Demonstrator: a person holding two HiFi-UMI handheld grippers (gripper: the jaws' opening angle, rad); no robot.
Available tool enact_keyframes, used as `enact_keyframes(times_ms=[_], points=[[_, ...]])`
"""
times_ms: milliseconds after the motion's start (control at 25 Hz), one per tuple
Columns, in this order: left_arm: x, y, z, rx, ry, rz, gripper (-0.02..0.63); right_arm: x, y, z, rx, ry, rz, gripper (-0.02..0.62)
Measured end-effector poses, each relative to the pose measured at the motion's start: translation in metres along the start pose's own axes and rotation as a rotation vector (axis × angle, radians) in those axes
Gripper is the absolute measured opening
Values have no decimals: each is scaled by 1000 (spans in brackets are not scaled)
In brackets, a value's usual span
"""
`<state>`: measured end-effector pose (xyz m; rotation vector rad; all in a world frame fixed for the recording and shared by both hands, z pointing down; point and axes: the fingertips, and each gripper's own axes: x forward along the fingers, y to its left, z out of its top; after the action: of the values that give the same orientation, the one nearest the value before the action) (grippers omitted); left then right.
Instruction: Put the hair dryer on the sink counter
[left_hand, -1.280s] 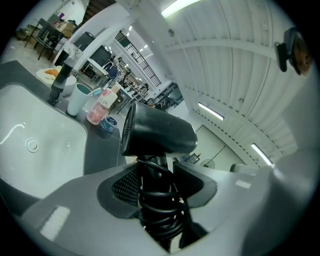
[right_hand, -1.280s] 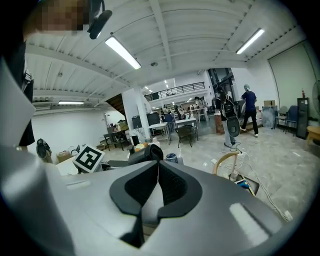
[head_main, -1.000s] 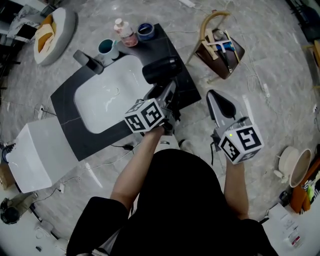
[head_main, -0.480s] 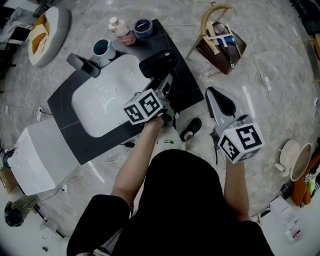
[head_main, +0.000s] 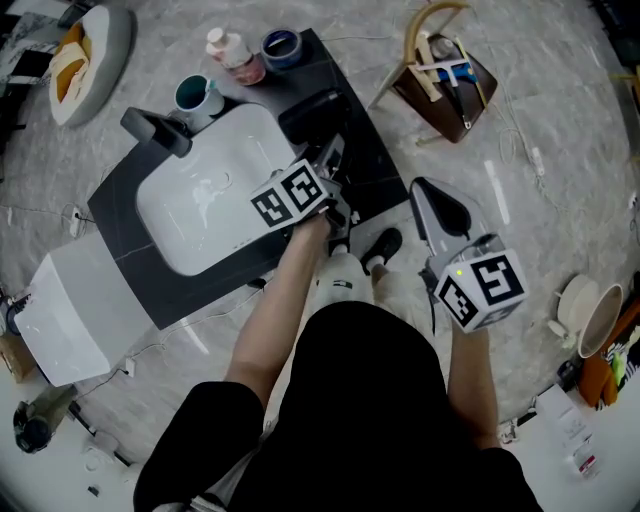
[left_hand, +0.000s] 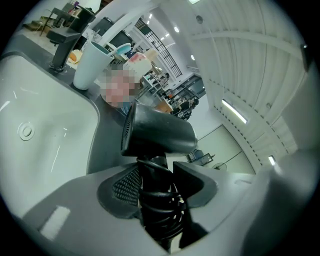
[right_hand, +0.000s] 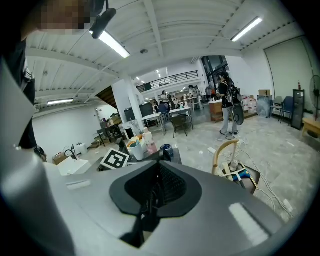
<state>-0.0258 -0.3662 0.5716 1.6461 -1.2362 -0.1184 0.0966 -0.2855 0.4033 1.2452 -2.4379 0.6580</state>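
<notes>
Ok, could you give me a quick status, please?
Left gripper shut on dryer handle. Right gripper shut, empty. Held over counter beside basin. Cup, bottle apart.

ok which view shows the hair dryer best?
Left gripper view: hair dryer fills centre, cord-wrapped handle clamped in the jaws. Head view shows only its body over the counter beyond the left gripper. Right gripper view doesn't show it.

The hair dryer (head_main: 318, 112) is over the sink counter (head_main: 368, 155), right of the basin (head_main: 200, 205), with its handle between my left gripper's (head_main: 335, 160) jaws. The faucet (head_main: 152, 130) stands at the basin's far-left rim. The cup (head_main: 195, 97), bottle (head_main: 228, 55) and jar (head_main: 282, 45) line the far edge. My right gripper (head_main: 428, 192) is off the counter's right side.
</notes>
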Motion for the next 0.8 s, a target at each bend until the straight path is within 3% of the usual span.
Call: enact_keyframes(times_ms=[800], points=[[36, 30, -9, -38, 27, 109, 196, 18, -12, -9, 31, 49, -1, 11]])
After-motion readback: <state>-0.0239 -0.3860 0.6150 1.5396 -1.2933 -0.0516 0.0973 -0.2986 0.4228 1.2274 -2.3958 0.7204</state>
